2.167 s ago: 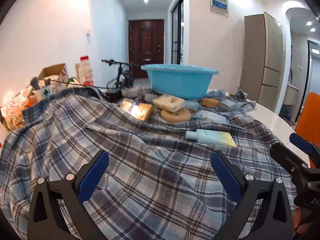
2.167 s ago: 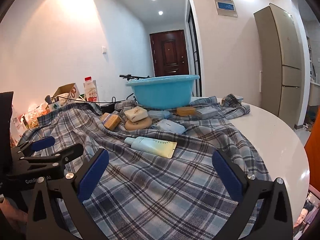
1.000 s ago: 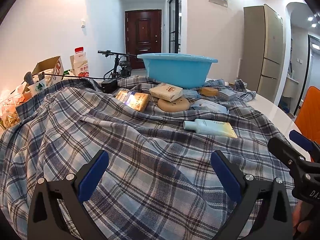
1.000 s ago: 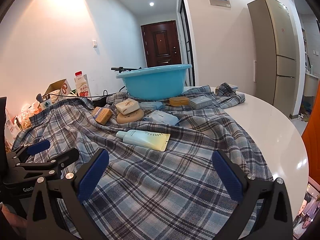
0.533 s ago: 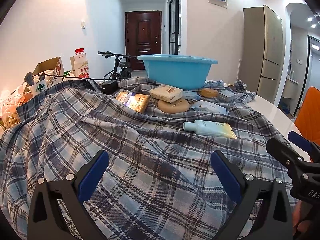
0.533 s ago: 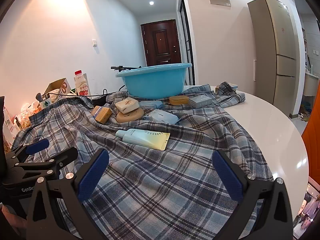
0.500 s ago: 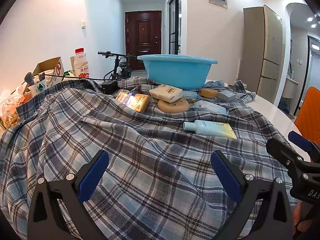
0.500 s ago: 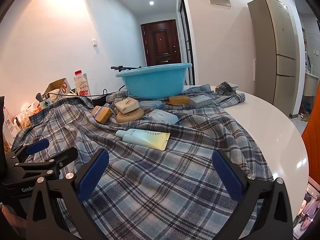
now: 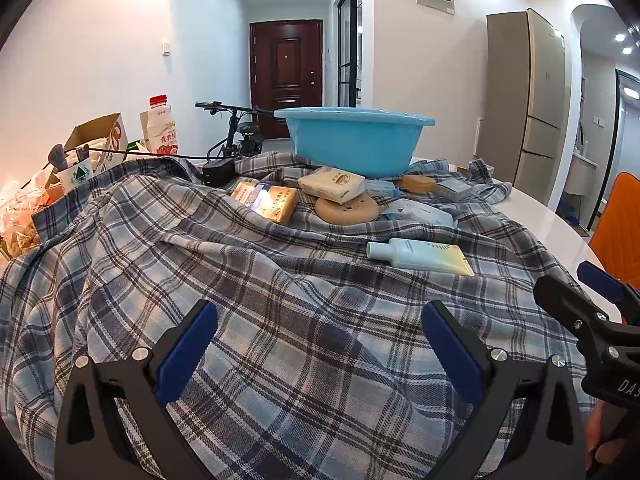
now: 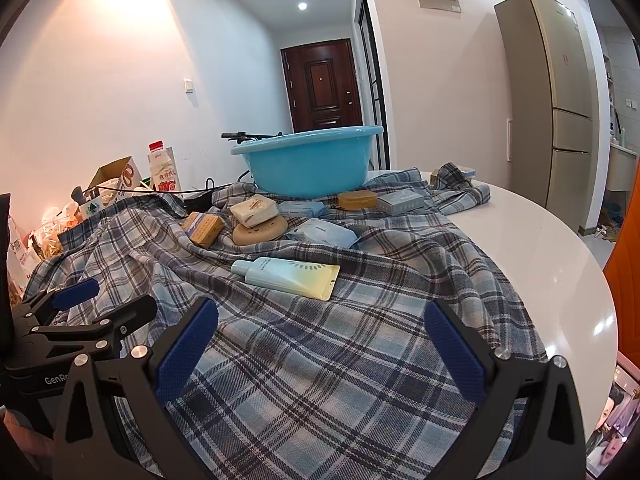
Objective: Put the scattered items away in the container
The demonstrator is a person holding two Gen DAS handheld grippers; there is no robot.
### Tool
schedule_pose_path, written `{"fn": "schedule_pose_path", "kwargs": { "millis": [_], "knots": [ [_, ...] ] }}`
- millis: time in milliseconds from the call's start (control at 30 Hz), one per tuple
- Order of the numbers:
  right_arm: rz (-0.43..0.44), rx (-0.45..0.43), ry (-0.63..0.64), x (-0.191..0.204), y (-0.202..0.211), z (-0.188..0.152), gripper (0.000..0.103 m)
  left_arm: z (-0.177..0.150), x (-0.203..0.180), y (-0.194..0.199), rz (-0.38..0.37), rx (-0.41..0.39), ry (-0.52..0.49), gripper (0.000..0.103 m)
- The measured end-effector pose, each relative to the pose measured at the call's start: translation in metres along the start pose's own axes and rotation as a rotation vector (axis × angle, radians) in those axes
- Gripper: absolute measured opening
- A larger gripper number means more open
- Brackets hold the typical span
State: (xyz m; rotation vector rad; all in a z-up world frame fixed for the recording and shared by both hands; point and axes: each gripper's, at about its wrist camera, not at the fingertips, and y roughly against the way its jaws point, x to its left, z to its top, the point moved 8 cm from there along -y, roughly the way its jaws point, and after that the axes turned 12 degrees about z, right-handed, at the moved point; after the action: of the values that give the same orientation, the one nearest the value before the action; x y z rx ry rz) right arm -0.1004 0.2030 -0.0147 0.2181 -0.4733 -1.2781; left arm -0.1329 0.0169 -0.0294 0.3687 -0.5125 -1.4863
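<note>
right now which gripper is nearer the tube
Right. The right gripper is open with the tube just ahead of it; the left gripper, also open, sits further back, with the tube ahead to its right.

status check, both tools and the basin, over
Left tool open, empty; right tool open, empty. Cream tube nearest, loose on plaid cloth. Blue basin at far end, soaps in front. Path unobstructed.
</note>
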Motion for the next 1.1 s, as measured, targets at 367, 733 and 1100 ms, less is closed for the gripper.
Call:
{"fn": "schedule_pose_path", "kwargs": {
  "millis": [367, 733, 1100],
  "knots": [
    [-0.006, 0.000, 0.010, 0.0031, 0.0000, -0.0005, 0.103, -0.0007, -0.0011, -0.0006, 0.000, 0.004, -0.003, 0.103],
    [-0.008, 0.000, 0.011, 0.0039, 0.0001, -0.0001, 0.103, -0.0009, -0.0014, -0.0012, 0.003, 0.007, -0.004, 0.103],
    [-0.007, 0.000, 0.010, 0.0035, -0.0002, -0.0002, 0.103, -0.0018, 0.0017, -0.0035, 0.006, 0.013, -0.007, 0.103]
  ]
}}
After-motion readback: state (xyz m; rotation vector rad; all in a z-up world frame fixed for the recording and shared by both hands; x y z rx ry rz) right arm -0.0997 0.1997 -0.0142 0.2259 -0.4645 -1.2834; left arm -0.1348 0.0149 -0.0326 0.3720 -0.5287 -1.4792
